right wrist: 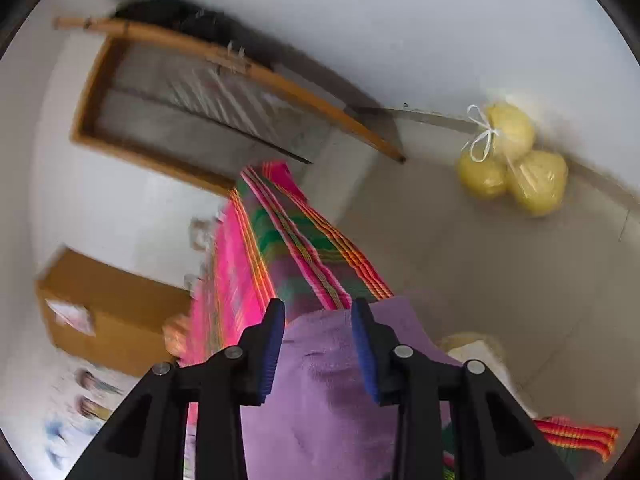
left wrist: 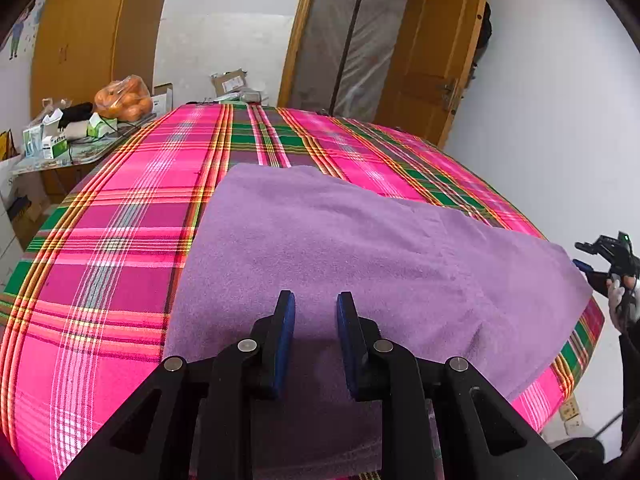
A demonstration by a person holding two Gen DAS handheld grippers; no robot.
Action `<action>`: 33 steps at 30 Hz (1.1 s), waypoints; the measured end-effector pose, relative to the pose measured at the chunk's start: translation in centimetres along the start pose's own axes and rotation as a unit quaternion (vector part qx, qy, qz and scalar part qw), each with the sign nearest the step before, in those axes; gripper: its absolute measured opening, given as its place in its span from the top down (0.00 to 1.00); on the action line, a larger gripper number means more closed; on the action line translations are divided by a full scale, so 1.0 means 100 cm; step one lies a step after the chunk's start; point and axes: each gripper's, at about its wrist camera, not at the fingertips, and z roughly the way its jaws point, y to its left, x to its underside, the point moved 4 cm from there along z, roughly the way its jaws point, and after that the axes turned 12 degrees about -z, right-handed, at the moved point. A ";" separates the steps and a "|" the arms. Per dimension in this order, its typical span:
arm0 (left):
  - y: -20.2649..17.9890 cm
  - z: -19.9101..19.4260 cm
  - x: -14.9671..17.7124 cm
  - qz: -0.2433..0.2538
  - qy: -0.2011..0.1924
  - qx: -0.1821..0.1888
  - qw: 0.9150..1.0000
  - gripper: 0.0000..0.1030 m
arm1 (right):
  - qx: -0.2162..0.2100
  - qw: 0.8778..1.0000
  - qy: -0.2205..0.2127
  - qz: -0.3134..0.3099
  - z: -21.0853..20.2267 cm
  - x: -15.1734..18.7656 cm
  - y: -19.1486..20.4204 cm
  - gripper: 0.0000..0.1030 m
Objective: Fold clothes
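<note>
A purple towel [left wrist: 360,248] lies spread flat on the bed's pink plaid sheet [left wrist: 120,220]. My left gripper [left wrist: 316,300] hovers over the towel's near edge. Its blue pads [left wrist: 285,332] stand apart and the cloth shows below the gap, with nothing pinched. My right gripper [left wrist: 588,266], held by a gloved hand [left wrist: 618,300], sits at the towel's far right corner. In the right wrist view, which is rolled sideways, the right gripper [right wrist: 318,308] is open. The towel corner [right wrist: 320,380] lies between and under its fingers, and the pads do not press on it.
A cluttered side table [left wrist: 80,152] with a bag of oranges [left wrist: 124,100] and small boxes stands left of the bed. A wooden door [left wrist: 432,60] is behind the bed, a white wall to the right. A bag of yellow fruit [right wrist: 512,160] lies on the floor, near a cardboard box [right wrist: 108,308].
</note>
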 end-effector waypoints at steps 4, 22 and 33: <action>0.002 0.000 0.000 -0.008 -0.003 0.008 1.000 0.78 | -0.030 0.998 0.005 0.061 -0.026 0.037 -0.031 0.54; -0.008 0.004 0.001 -0.005 -0.011 -0.041 0.999 0.78 | -0.178 0.944 0.074 0.269 0.026 0.083 -0.077 0.38; -0.007 0.005 -0.001 -0.010 -0.012 -0.040 0.999 0.78 | -0.197 0.943 -0.021 0.268 0.020 0.071 -0.071 0.54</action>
